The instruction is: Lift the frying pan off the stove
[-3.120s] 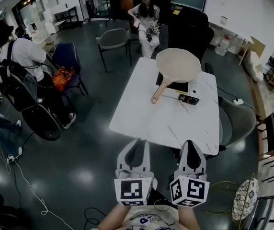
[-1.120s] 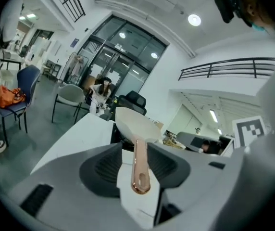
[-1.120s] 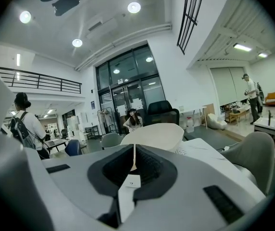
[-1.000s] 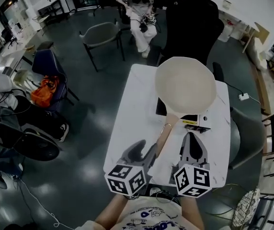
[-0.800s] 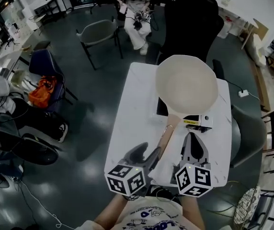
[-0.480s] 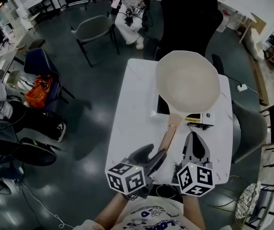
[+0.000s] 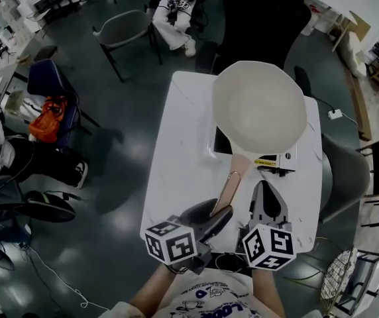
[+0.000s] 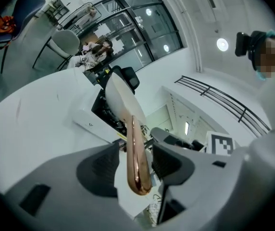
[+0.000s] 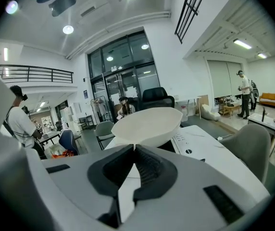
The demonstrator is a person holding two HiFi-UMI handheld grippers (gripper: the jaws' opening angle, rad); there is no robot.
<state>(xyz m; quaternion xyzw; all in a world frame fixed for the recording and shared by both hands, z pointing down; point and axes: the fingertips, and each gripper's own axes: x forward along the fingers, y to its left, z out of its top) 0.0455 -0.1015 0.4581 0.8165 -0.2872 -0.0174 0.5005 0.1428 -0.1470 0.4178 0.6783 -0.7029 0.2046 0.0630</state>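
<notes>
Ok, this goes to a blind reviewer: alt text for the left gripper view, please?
The left gripper, its jaws just opened wide, straddles the tip of the coppery handle of the frying pan without pressing it. Beyond, the cream pan sits on a stove on a white table.

The end of the handle [image 7: 228, 187] lies between the fingers [image 8: 101, 165] of the left gripper [image 7: 211, 216]. Beyond them the frying pan [image 7: 259, 108] sits on the stove [image 7: 283, 159], on the tabletop [image 7: 176, 158]. The right gripper [image 7: 267, 191] is just right of the handle, its fingers [image 9: 149, 170] facing the stove and pan.
</notes>
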